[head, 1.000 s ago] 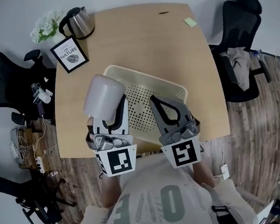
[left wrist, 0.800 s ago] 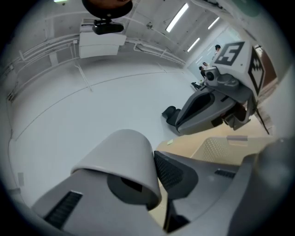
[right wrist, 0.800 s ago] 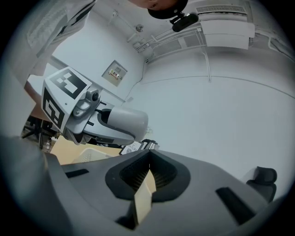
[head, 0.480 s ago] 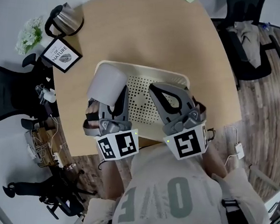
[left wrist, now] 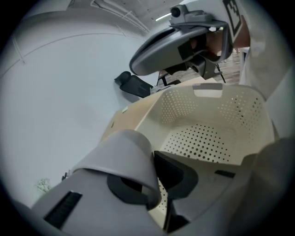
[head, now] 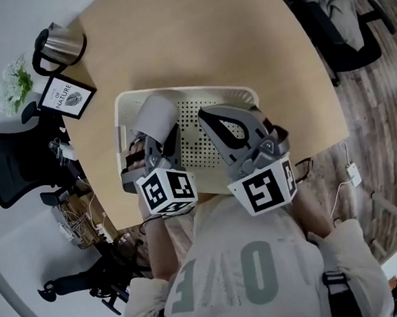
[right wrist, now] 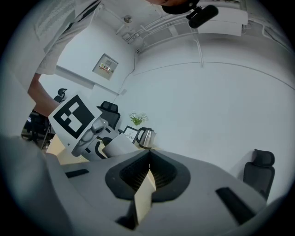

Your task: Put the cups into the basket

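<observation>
A pale grey cup (head: 154, 114) lies tilted in my left gripper (head: 165, 132), which is shut on its rim wall above the left part of the cream perforated basket (head: 242, 96). In the left gripper view the cup (left wrist: 124, 154) covers the left finger, and the right finger (left wrist: 177, 177) presses its outside. The basket (left wrist: 209, 138) holds nothing that I can see. My right gripper (head: 219, 125) hangs over the basket's middle, shut and holding nothing. In the right gripper view its jaws (right wrist: 148, 167) meet, and the left gripper's marker cube (right wrist: 73, 117) and the cup (right wrist: 119, 145) show beyond.
The basket stands on a light wooden table (head: 195, 37). A steel kettle (head: 57, 42), a framed picture (head: 67, 97) and white flowers (head: 15, 86) stand at its left edge. Black office chairs (head: 8, 165) stand around on the wood floor.
The view has swung, so the table sits lower left to upper right. Both grippers have moved further over the basket, and the cup now hangs inside the basket's left edge.
</observation>
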